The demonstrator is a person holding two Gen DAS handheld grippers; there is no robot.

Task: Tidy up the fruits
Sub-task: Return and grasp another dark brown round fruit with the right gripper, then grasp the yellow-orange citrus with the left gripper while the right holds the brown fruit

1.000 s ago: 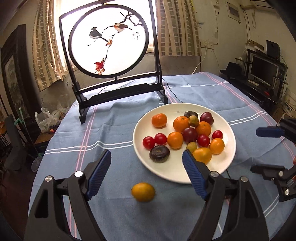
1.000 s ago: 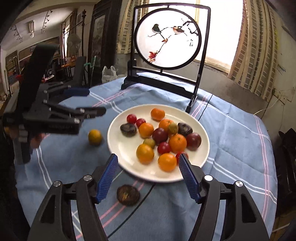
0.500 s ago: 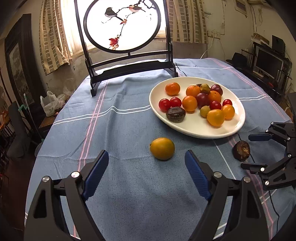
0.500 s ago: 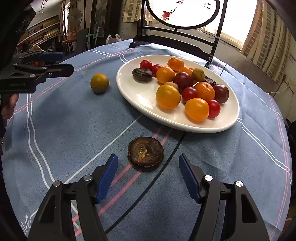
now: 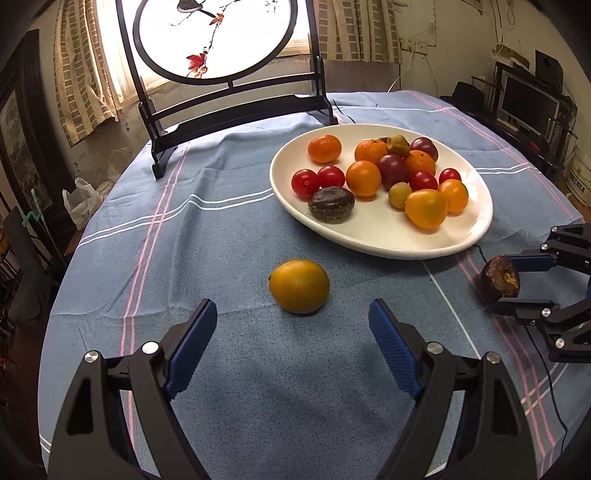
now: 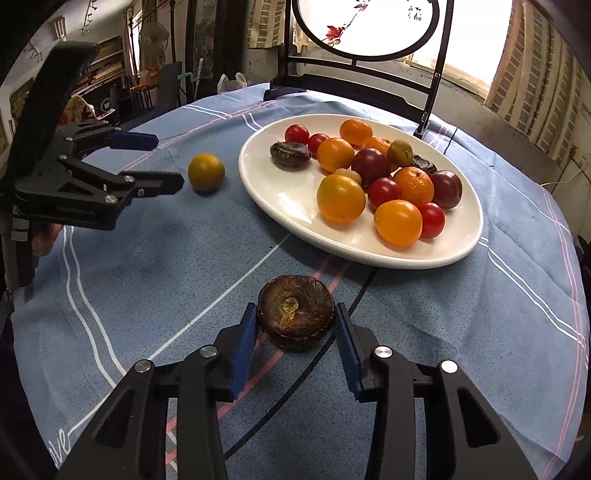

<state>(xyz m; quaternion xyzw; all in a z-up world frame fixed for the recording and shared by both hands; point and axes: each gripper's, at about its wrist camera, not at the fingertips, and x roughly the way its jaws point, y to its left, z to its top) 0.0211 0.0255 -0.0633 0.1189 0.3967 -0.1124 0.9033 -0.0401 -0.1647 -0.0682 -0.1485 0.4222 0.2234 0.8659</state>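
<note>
The right tool [image 6: 295, 332] grips a dark, wrinkled passion fruit [image 6: 296, 312] between its blue pads, one pad against each side of the fruit. In the left wrist view the fruit sits tilted between the pads, low over the blue striped tablecloth [image 5: 221, 229] of the bench, just beside the near rim of the white plate [image 6: 266, 192]; whether it rests on the cloth I cannot tell.

The left tool [image 5: 291, 328] is spread wide, with nothing between its pads. Just ahead of it a yellow-orange citrus fruit [image 5: 299, 285] lies alone on the cloth, apart from the plate.

The plate carries a heap of fruit: tangerines [image 5: 324, 148], red cherry tomatoes [image 5: 305, 183], dark purple plums [image 5: 393, 170], small greenish fruits [image 5: 399, 194] and another wrinkled passion fruit [image 5: 331, 204] near its left edge.

Behind the plate, at the far side of the bench, a round painted screen [image 5: 210, 33] stands upright in a black frame before a curtained window.
</note>
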